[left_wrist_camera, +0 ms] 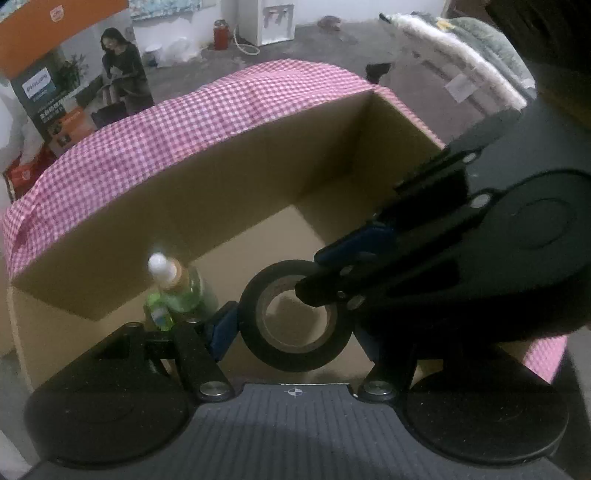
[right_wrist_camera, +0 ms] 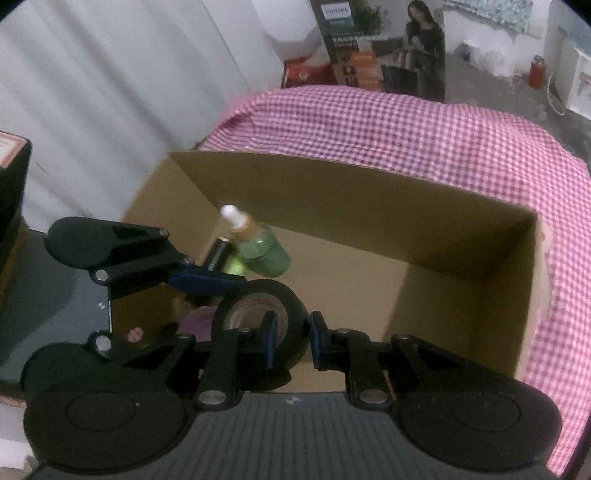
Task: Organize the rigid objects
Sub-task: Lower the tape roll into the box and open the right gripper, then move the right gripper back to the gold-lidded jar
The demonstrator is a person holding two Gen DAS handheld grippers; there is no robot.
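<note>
A black tape roll (left_wrist_camera: pixel 295 360) hangs over the open cardboard box (left_wrist_camera: pixel 221 184), and both grippers have it. My left gripper (left_wrist_camera: pixel 295 332) spans its outer width, a blue pad against each side. My right gripper (left_wrist_camera: pixel 317 290) comes in from the right and pinches the roll's wall. In the right wrist view the right gripper (right_wrist_camera: pixel 293 339) has one pad inside the ring of the tape roll (right_wrist_camera: pixel 258 288) and one outside. A left finger (right_wrist_camera: pixel 207 282) lies on its far side. A green bottle (left_wrist_camera: pixel 181 291) (right_wrist_camera: pixel 264 254) with a white cap tilts inside the box (right_wrist_camera: pixel 369 206).
A pink checked cloth (left_wrist_camera: pixel 184 122) (right_wrist_camera: pixel 406 129) covers the table under the box. Beyond it stand a printed carton (left_wrist_camera: pixel 74 85) and a red flask (left_wrist_camera: pixel 221 35). Folded towels (left_wrist_camera: pixel 461 66) lie at the right. A dark box (right_wrist_camera: pixel 11 173) sits at the left.
</note>
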